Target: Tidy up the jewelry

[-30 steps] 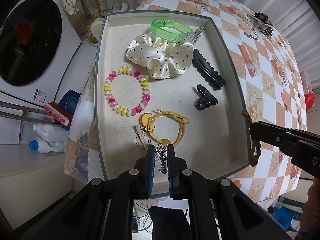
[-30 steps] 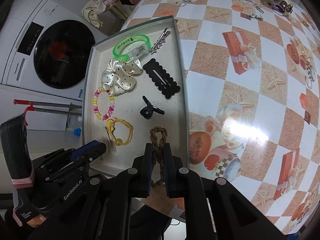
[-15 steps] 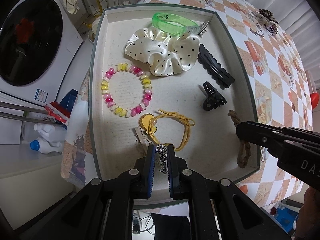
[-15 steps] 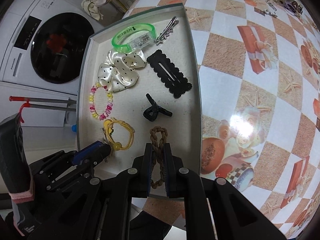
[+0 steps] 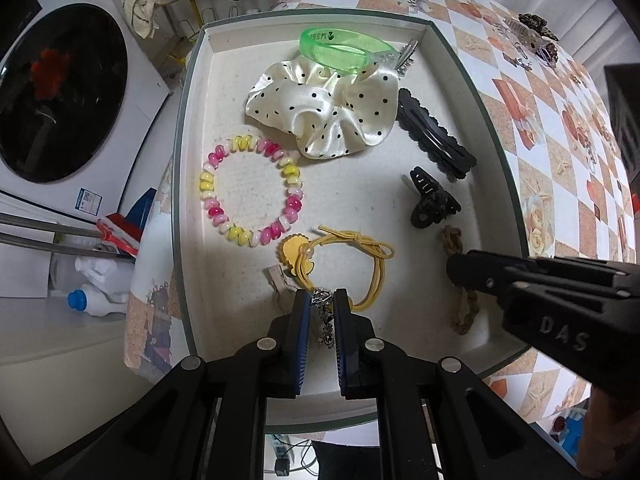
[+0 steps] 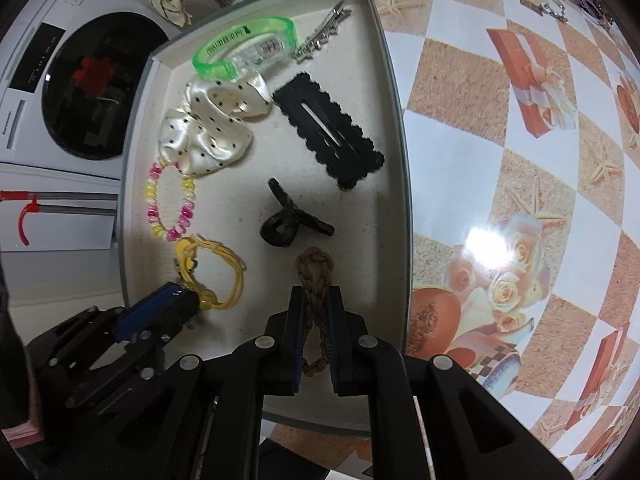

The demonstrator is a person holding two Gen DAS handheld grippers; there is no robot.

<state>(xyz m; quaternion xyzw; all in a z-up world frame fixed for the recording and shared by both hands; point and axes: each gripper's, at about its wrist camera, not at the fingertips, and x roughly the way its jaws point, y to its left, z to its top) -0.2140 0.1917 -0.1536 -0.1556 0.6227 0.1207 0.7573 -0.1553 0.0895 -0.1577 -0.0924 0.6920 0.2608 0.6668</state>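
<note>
on the checkered tablecloth beside a washing machine, grey tray; left jaws pinching silver chain, right jaws brown braid

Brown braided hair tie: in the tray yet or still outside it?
In, not released. The brown braided hair tie hangs over the tray floor, inside the rim, with the right gripper shut on it.

The right gripper hides the braided band's middle; small trinkets beyond the tray stay unreadable.
</note>
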